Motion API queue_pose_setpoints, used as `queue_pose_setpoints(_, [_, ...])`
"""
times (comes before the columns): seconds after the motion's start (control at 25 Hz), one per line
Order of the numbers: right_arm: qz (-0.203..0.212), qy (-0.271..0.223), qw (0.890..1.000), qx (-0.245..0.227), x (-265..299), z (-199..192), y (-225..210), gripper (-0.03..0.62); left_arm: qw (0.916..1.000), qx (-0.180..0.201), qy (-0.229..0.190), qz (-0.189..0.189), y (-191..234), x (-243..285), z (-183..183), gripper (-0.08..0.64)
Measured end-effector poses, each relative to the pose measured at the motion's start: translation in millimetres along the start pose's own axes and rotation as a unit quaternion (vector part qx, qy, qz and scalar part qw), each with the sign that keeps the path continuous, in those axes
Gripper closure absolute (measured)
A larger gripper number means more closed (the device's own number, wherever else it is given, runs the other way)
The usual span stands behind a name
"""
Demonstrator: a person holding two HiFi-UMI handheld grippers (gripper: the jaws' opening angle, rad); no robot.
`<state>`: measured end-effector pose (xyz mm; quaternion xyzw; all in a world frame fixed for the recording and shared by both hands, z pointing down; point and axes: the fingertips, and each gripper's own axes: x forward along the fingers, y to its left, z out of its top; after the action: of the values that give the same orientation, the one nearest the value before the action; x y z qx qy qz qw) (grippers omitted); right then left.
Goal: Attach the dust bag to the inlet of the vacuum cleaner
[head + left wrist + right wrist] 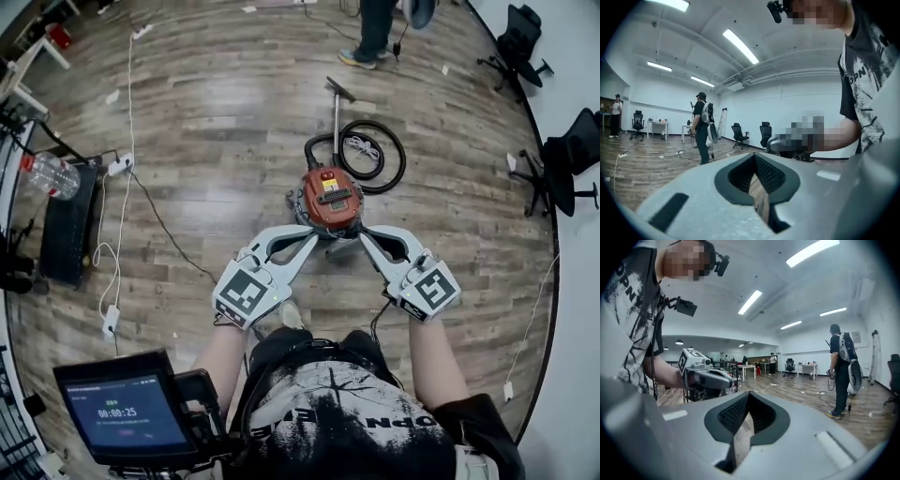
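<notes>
I read the right gripper (746, 404) with jaws together on nothing, the left gripper (726, 380) beside it, and a standing person (841, 373) toward the wooden floor's (797, 392) right edge.

The vacuum cleaner (330, 199) is orange-red with a black top and a yellow label, its hose (401, 157) black; the floor (206, 112) is grey-brown wood-grain planking. The left tongs (313, 236) and right tongs (364, 236) are pale grey with black-and-white square markers and dark ribbed pads (771, 176); the person's shirt (347, 412) is black with white print.
</notes>
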<state>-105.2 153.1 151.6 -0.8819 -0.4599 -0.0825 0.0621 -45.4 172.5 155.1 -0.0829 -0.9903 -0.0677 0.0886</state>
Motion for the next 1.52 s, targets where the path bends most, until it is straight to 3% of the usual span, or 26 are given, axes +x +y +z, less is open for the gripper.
queue_pose_setpoints(0.12, [0.007,-0.036,0.999,0.003,-1.6,26.6,13.0,0.586,0.9998,0.007,-0.017,-0.004,-0.7,-9.5,21.6,0.557])
queue_pose_setpoints(0.48, [0.02,-0.061,0.998,-0.02,-12.3,50.9,21.6,0.587,0.9993,0.008,-0.037,-0.002,-11.2,-17.0,45.9,0.557])
queue_pose_setpoints(0.6, [0.033,-0.055,0.998,-0.021,-8.0,61.2,18.1,0.586,0.9991,0.011,-0.04,0.012,-10.7,-12.0,51.9,0.557])
queue_pose_setpoints(0.96, [0.111,-0.085,0.986,-0.086,-33.3,79.4,3.8,0.587,0.9949,0.014,-0.062,0.079,-31.9,11.4,74.9,0.557])
queue_pose_setpoints(1.16, [0.115,-0.074,0.988,-0.067,-40.9,70.1,-12.2,0.588,0.9927,0.006,-0.06,0.104,-32.6,23.0,70.3,0.557])
queue_pose_setpoints(1.44, [0.12,-0.048,0.989,-0.074,-37.1,53.0,-22.0,0.587,0.9918,0.009,-0.042,0.12,-30.7,28.6,64.7,0.557])
queue_pose_setpoints(1.52, [0.121,-0.063,0.987,-0.086,-34.9,59.6,-20.8,0.588,0.9919,0.002,-0.042,0.12,-28.7,29.5,63.4,0.557])
